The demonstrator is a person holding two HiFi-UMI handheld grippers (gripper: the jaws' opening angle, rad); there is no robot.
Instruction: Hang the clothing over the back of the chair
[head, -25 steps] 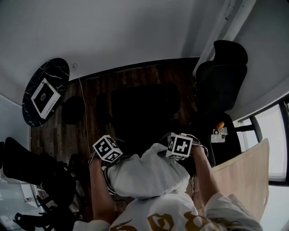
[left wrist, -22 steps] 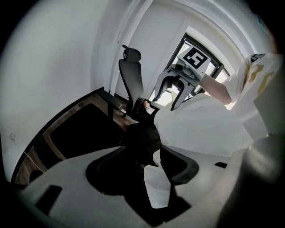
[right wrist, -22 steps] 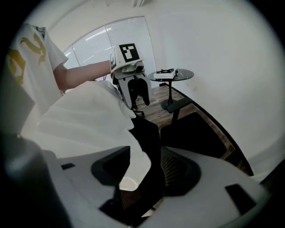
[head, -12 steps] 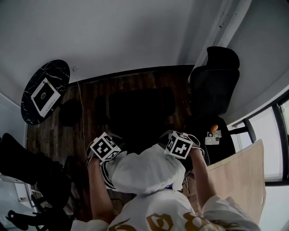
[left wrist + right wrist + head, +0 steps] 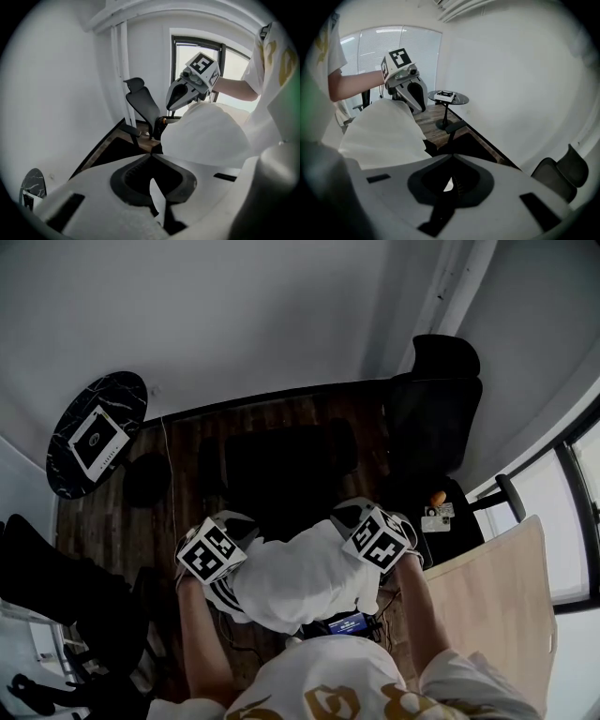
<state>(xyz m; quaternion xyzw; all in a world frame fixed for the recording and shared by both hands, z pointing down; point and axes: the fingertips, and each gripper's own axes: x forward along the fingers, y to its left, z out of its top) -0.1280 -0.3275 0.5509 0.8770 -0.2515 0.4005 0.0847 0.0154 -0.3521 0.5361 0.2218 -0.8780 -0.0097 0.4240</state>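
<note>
Between the left hand-held gripper and the right hand-held gripper the white clothing sags in a bunched span. Both sets of jaws have just been closing and stand pinched together. Each has a thin sliver of white fabric caught in it, so the garment is held at two points near its upper edge.

Ahead of and below both hand-held grippers sits the dark chair; its back is hard to make out against the dark floor. A second, taller office chair stands well off to the outer side of the right hand-held gripper.

To do the lift well, I judge that both hands should rise evenly and draw apart enough to spread the fabric flat, until the hanging hem clears the chair's top edge. The pinches look shallow, so a sharp tug could slip the cloth free. Carrying it forward level, with its middle over the backrest, should let it drape evenly on both sides.
</note>
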